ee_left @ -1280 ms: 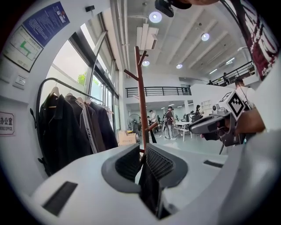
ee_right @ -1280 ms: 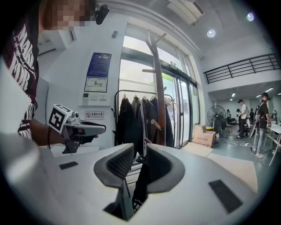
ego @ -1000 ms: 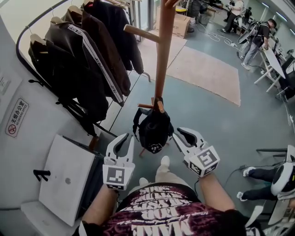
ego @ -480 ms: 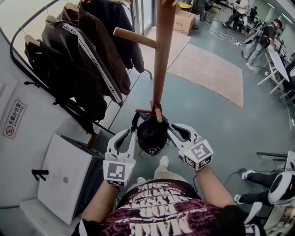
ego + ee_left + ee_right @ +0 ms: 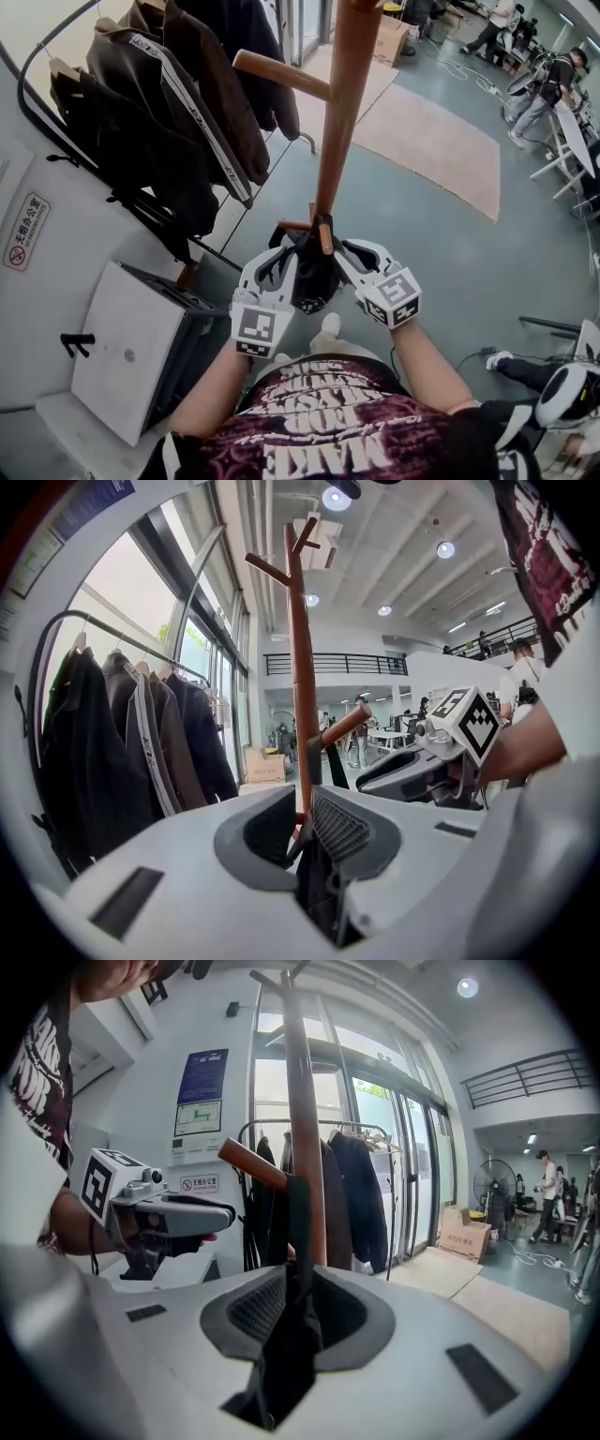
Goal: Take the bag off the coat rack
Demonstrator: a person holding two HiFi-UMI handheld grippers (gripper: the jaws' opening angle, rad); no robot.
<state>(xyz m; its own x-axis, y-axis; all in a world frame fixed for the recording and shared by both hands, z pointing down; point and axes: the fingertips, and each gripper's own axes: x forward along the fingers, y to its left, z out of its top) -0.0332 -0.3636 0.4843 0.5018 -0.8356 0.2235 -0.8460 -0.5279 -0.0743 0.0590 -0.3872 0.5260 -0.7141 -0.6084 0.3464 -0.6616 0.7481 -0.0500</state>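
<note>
- The bag hangs on 1 low peg of the coat rack, against its pole.
- Your left gripper, left of the rack, pinches the bag's black fabric.
- Your right gripper, right of the rack, pinches the bag's strap.

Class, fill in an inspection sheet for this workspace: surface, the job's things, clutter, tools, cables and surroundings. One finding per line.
Surface: grey floor, with a tan rug beyond the rack.
Job's things: black bag hangs from a low peg of the wooden coat rack; not yet off.
Clutter: cardboard box at the rug's far end; white cabinet at the left.
Tools: left tool and right tool each have their jaws closed on bag fabric, one on either side of the bag.
Cables: loose cables on the floor, far right.
Surroundings: dark jackets hanging at the left; people in the distance.
</note>
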